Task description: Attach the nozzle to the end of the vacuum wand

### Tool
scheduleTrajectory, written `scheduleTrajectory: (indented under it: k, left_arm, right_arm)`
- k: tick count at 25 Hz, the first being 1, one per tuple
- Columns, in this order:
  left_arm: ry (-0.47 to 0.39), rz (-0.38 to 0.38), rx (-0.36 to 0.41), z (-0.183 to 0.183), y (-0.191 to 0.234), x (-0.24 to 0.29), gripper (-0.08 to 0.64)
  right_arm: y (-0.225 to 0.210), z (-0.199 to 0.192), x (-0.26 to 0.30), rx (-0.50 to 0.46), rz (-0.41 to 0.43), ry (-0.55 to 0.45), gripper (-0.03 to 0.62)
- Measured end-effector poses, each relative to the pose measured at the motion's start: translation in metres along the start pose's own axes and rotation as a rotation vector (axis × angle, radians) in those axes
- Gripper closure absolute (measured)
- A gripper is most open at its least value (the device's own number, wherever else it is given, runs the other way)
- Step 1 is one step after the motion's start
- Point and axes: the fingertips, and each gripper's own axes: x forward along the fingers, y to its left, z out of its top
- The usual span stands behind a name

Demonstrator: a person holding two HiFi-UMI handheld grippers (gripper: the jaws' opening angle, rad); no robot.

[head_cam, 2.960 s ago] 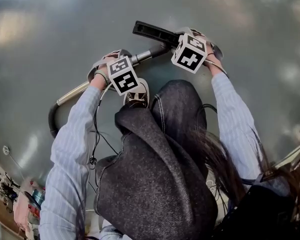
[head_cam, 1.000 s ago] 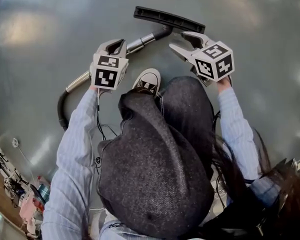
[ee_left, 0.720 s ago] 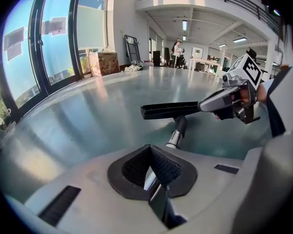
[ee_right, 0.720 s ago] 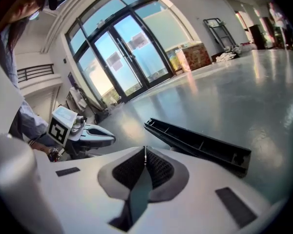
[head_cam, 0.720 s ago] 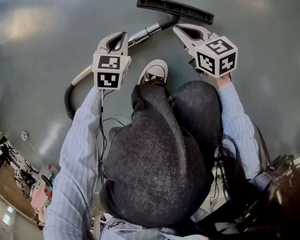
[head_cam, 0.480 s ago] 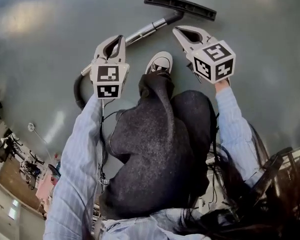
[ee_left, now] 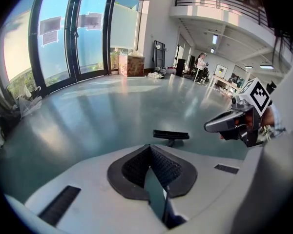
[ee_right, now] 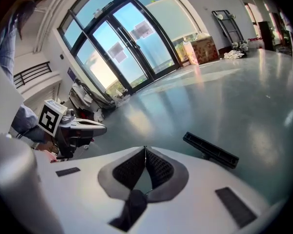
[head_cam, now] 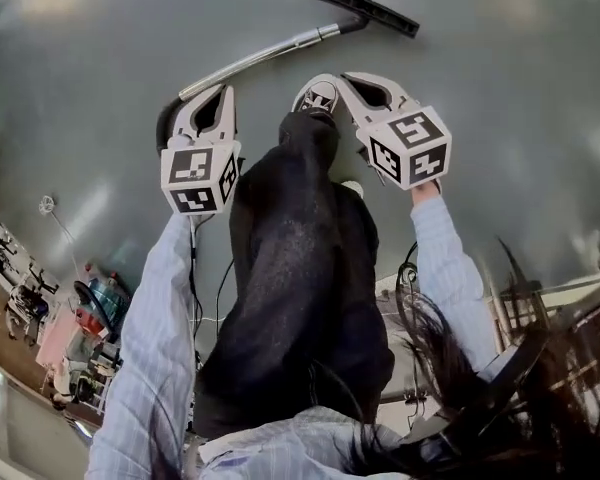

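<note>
On the grey polished floor (head_cam: 510, 108), well ahead of the person's white shoe (head_cam: 318, 96), the flat black plastic nozzle (head_cam: 366, 9) lies joined to the end of the slim silver metal vacuum wand (head_cam: 260, 56). A second ago both tools hovered just beside that joint. They have since been raised well clear of it as the person straightens up. The left gripper (head_cam: 224, 90) is clenched on nothing. The right gripper (head_cam: 346, 77), spread wide a second ago, has also been closed empty. With nothing grasped and both tools drawn back, the attachment is judged complete, and no further step appears to be called for.
</note>
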Motion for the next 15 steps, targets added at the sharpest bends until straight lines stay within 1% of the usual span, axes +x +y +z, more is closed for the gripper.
scheduleTrajectory:
  k: [3,7,9,12,15]
  left_arm:
    - [-0.032,-0.016,-0.015,0.035,-0.014,-0.061,0.555]
    - [-0.095,-0.017,-0.102,0.087,-0.031,-0.139,0.555]
    - [-0.149,-0.033,-0.145,0.118,-0.046,-0.176,0.555]
    - [-0.225,-0.062,-0.173,0.162,-0.076,-0.229,0.555]
    - [-0.235,-0.107,-0.212,0.181,-0.121,-0.291,0.555]
  right_arm:
    - [0.037,0.025,-0.046,0.007,-0.013,0.014,0.583]
    - [0.09,0.062,-0.116,0.019,-0.024,-0.003,0.583]
    - [0.114,0.082,-0.153,0.005,-0.037,-0.015,0.583]
    - [0.148,0.107,-0.208,-0.045,-0.078,-0.038,0.583]
    - [0.191,0.114,-0.267,-0.072,-0.098,-0.045,0.583]
